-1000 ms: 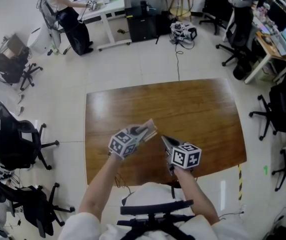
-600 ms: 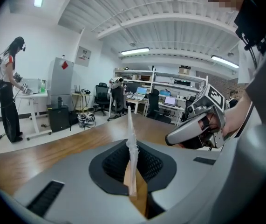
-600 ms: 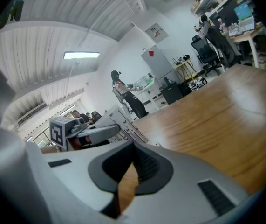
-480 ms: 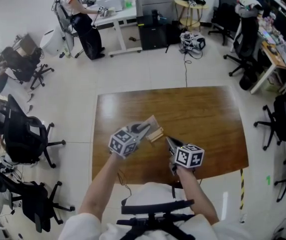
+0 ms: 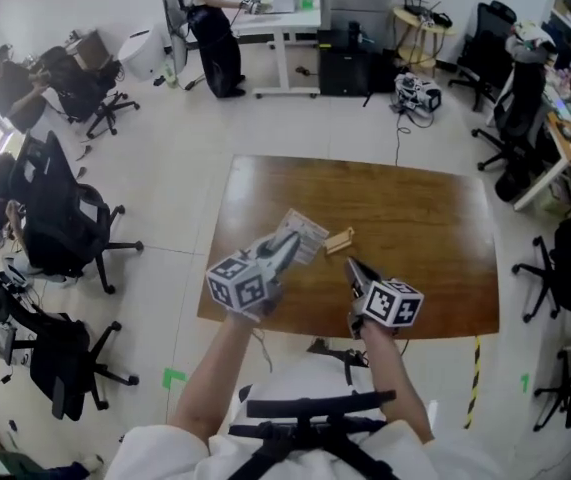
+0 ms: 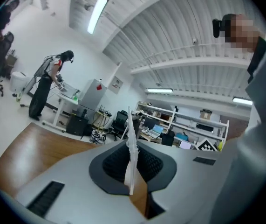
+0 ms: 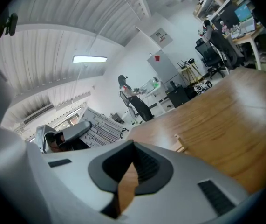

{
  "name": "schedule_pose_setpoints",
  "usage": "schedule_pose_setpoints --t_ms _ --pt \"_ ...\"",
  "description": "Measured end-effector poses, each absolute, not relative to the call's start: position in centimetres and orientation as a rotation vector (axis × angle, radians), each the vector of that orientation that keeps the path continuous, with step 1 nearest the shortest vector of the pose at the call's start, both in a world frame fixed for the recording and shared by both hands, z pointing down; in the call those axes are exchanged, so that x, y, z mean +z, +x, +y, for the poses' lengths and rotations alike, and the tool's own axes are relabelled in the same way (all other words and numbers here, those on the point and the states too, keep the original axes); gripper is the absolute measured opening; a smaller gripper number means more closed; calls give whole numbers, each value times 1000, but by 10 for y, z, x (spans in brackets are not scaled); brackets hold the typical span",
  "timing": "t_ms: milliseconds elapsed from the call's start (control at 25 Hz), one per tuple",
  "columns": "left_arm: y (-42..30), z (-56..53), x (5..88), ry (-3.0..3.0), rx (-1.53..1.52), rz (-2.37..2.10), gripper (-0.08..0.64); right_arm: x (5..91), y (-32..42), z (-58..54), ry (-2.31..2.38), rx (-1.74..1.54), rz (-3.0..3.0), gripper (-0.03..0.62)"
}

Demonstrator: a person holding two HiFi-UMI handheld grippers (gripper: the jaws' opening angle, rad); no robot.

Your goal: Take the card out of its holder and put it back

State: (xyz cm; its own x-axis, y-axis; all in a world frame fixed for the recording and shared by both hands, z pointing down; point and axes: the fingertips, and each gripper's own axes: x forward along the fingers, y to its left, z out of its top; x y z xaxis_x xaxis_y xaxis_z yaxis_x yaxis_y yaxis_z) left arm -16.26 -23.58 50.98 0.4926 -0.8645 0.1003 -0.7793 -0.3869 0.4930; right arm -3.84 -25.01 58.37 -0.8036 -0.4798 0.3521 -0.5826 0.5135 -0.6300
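Note:
My left gripper is shut on a white printed card, held above the left part of the brown wooden table. In the left gripper view the card stands edge-on, pinched between the dark pads. A small light wooden holder lies on the table just right of the card, apart from it. My right gripper hovers just below the holder, its jaws together with nothing between them. The right gripper view shows the holder on the wood beyond the jaws.
The table's near edge runs close to my body. Black office chairs stand on the floor at the left and more at the right. A person stands at a white desk at the back.
The card has come away from the holder, which now lies by itself on the table. My left gripper has carried the card up and left. The head view has swung left.

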Motion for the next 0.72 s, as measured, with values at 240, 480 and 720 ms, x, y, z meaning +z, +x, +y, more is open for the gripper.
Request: schedule_pose_setpoints --t_ms 240,480,720 --pt "-180 -165 517 2113 -408 -1378 8 574 -42 -193 924 1147 -2635 0" --pt "-178 -107 539 2011 -434 -1416 9 577 -25 -136 962 1143 -2605 0" --pt "-150 -70 552 1995 -401 -1380 9 578 -9 -94 979 1122 -2589 0"
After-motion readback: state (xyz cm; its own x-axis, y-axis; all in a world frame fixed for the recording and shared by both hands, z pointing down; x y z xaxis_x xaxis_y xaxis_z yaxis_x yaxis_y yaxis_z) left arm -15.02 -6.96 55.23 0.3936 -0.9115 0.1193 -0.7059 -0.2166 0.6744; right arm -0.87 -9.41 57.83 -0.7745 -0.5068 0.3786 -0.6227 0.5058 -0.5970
